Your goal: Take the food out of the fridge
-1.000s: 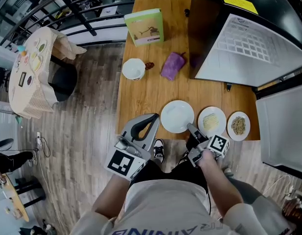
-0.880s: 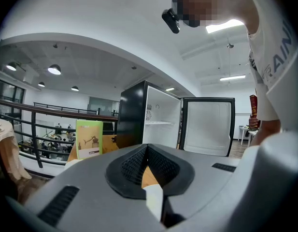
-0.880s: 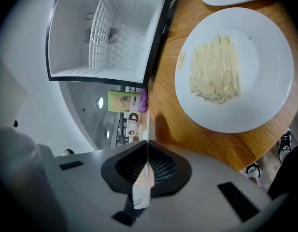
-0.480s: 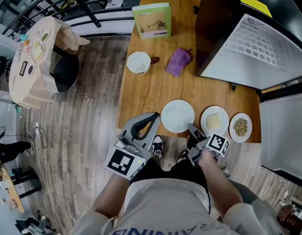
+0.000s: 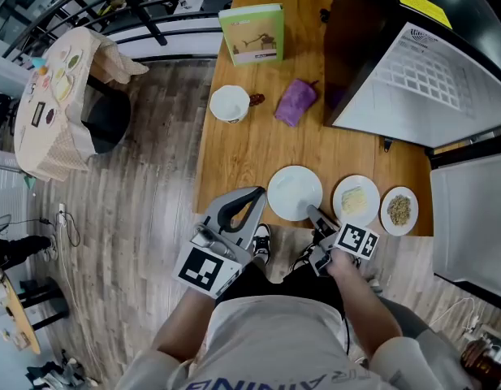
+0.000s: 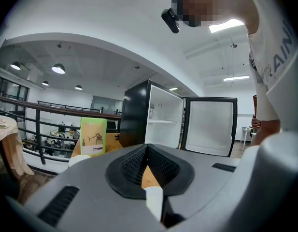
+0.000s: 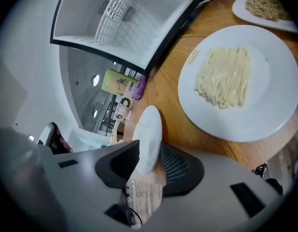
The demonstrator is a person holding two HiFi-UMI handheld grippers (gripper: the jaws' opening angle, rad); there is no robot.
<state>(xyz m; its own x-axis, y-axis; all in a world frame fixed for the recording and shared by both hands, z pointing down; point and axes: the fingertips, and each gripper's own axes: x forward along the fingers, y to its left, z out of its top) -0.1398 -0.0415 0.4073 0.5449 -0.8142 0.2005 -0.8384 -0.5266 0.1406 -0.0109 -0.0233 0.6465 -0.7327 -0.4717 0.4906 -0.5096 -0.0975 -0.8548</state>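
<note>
Three plates stand along the wooden table's (image 5: 258, 153) front edge: a white plate (image 5: 295, 192), a plate of pale noodles (image 5: 355, 200) and a plate of brown grains (image 5: 399, 210). My right gripper (image 5: 313, 212) is at the white plate's near rim. In the right gripper view that rim (image 7: 149, 129) stands between the jaws of the right gripper (image 7: 148, 150), which have just been opening and leave a gap beside it. The noodles (image 7: 223, 76) lie just beyond. My left gripper (image 5: 255, 195) hovers left of the white plate, its tips together on nothing (image 6: 148, 151).
The black fridge (image 5: 412, 63) stands on the table's right with its door (image 6: 209, 127) swung open and white shelves bare. Farther back lie a green book (image 5: 252, 35), a purple cloth (image 5: 295, 102) and a white cup (image 5: 230, 104). A cloth-covered round table (image 5: 51, 112) stands at left.
The right gripper has rolled a little at the white plate's rim and its jaws have parted. The plates and the left gripper keep their places.
</note>
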